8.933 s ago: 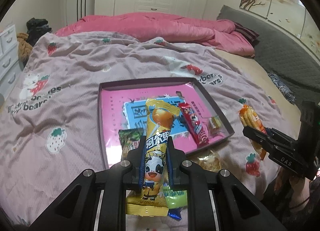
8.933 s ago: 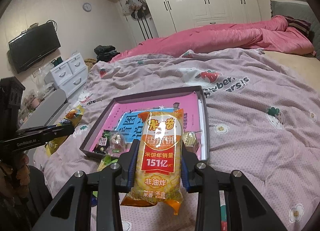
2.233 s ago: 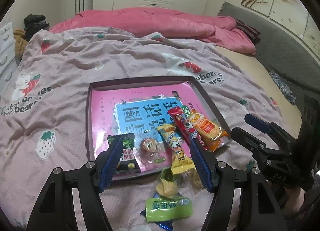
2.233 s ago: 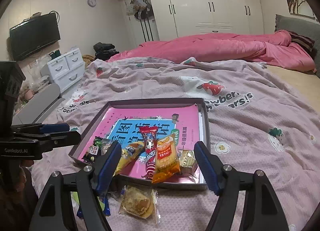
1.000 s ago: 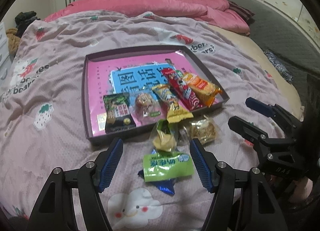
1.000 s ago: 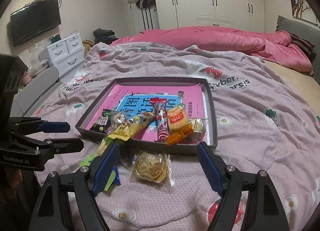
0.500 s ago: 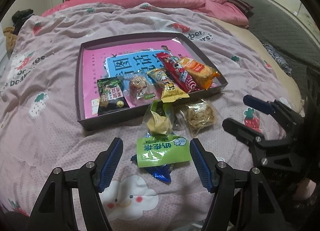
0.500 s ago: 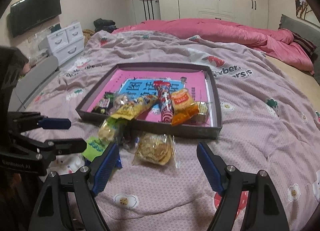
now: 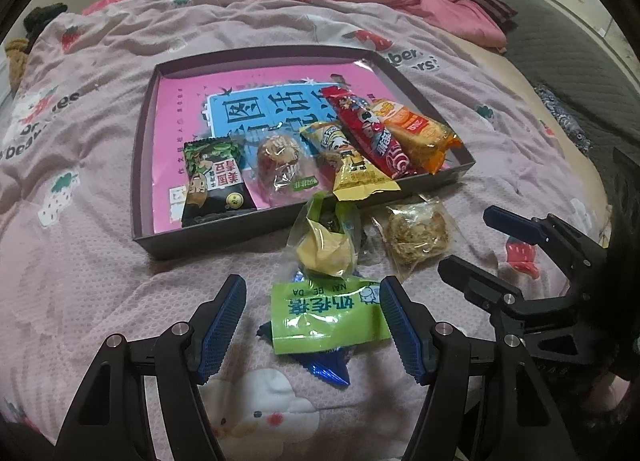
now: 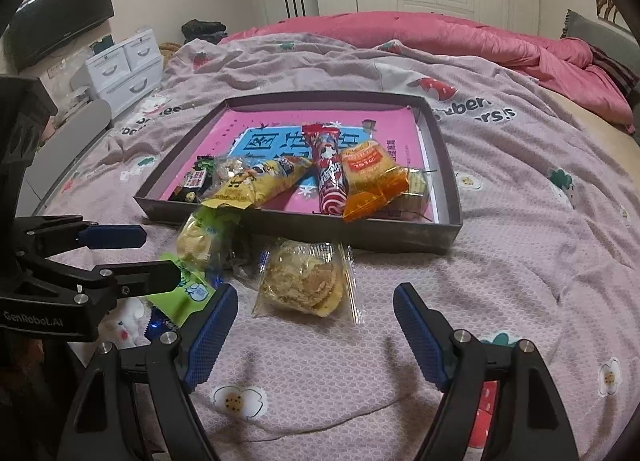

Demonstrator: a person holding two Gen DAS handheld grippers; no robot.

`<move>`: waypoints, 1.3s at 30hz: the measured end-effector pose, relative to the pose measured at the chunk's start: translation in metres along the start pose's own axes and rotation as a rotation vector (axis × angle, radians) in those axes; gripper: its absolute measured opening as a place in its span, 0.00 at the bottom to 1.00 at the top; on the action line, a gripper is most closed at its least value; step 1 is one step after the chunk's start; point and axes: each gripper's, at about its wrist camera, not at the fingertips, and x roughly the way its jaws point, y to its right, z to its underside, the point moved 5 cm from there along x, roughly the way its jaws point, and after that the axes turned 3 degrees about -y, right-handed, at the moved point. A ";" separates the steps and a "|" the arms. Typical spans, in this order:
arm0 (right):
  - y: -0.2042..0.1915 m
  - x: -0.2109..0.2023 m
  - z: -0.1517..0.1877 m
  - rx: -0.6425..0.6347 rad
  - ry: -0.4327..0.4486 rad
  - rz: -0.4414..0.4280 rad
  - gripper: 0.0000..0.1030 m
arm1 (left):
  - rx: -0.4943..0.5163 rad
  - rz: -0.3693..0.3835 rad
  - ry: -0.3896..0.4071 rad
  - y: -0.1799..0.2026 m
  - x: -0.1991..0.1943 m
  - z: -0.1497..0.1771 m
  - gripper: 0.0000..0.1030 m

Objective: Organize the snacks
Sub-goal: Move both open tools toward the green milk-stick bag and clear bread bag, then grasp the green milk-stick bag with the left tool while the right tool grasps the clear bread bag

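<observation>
A: Both grippers are held wide and empty. The left gripper (image 9: 312, 321) is framed over the green packet (image 9: 326, 319); the right gripper (image 10: 316, 325) is aimed at the clear cracker bag (image 10: 306, 283), both on the bedspread (image 10: 520, 261) outside the tray (image 10: 448, 165).

B: The blue wrapper (image 9: 326, 363) underneath could be pinched along with the green packet; the cracker could be crushed.

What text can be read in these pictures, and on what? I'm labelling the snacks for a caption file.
"NAI BE DA", upside down, on the green packet.
"GenRobot.AI" on the left tongs.
"ber... ars!" on the bedspread.
Large Chinese characters on the tray's blue panel: partly covered.
Print on the other snack wrappers: too small or blurred to read.
</observation>
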 end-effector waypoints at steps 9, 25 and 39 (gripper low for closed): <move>-0.003 0.017 -0.001 -0.033 -0.023 0.026 0.77 | -0.015 0.015 -0.019 -0.004 0.017 -0.008 0.69; -0.013 0.051 -0.002 -0.120 -0.059 0.071 0.77 | -0.038 0.031 -0.057 -0.006 0.035 -0.014 0.69; -0.023 0.053 -0.004 -0.166 -0.058 -0.007 0.46 | -0.053 0.056 -0.059 -0.004 0.041 -0.014 0.57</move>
